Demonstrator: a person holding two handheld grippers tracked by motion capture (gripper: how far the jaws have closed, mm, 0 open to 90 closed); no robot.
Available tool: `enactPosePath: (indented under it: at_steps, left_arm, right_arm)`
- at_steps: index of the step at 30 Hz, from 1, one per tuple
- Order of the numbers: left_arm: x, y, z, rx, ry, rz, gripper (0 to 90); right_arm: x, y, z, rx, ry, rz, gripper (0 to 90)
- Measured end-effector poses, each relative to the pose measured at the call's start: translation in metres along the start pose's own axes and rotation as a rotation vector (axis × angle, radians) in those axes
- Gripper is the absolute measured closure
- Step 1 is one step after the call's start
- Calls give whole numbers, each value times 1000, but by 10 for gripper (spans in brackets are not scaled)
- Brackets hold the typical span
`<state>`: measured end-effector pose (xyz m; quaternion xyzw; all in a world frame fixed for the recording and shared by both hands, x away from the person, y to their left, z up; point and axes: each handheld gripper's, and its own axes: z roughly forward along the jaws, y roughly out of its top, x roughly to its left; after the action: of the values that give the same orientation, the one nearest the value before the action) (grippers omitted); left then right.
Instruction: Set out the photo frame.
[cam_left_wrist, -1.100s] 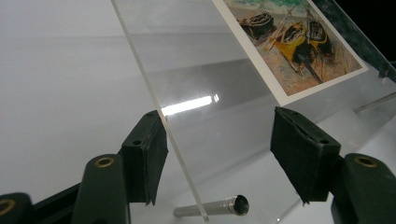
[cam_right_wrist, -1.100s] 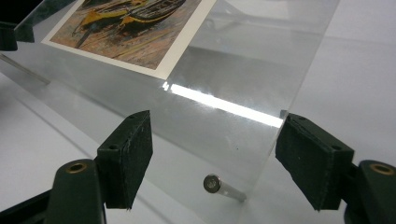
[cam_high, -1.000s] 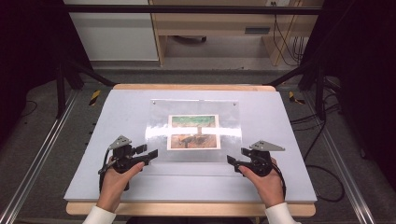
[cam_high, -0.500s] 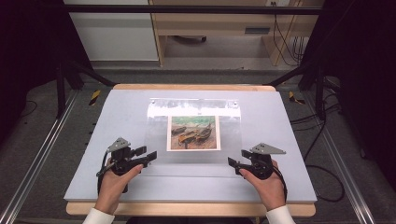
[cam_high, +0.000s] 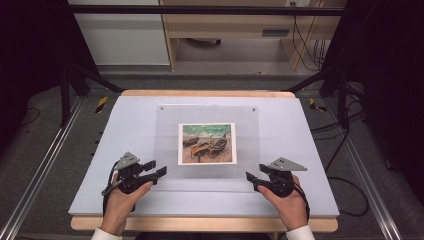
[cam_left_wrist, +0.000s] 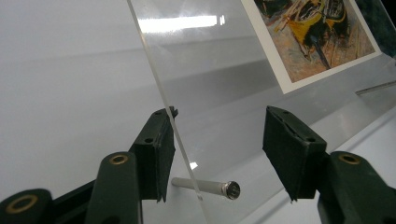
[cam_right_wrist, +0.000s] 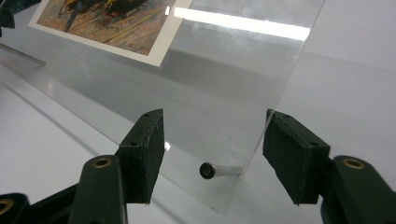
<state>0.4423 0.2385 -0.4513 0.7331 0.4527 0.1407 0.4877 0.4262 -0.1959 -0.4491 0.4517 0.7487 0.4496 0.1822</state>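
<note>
— Since a second ago the print (cam_high: 207, 143) has swung round inside the clear acrylic frame (cam_high: 207, 145): it showed as a wide strip split in two, and now it reads as one boat painting, squared to the person.

— And the setting?

— Pale lavender-grey table (cam_high: 125, 130) with a wooden edge, grey carpet around it, metal rails either side, dark stands at the corners. Beyond stands a light wooden desk with cables hanging by it.

— Where's the frame?

— Mid-table, the picture sandwiched between its clear sheets, near edge toward the person.

— The tongs?

— Left tongs (cam_high: 154, 170) sit at the frame's near left corner, both jaws spread; in the left gripper view (cam_left_wrist: 217, 154) the sheet's edge passes just beside the left jaw, a metal standoff pin (cam_left_wrist: 210, 186) between the jaws. Right tongs (cam_high: 252, 181) mirror that at the near right corner: gaping wide (cam_right_wrist: 212, 149), another pin (cam_right_wrist: 217, 171) in the gap, nothing pinched.
</note>
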Motion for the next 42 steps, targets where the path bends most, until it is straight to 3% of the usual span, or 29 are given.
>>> enactPosePath:
  at_steps: [22,42]
  left_arm:
    - [-6,-5,-9,8,21,7,502]
    - [-11,-12,-15,22,35,42,549]
  right_arm:
    - [8,-8,-9,9,-35,-21,490]
    - [10,-15,-15,18,-40,-29,568]
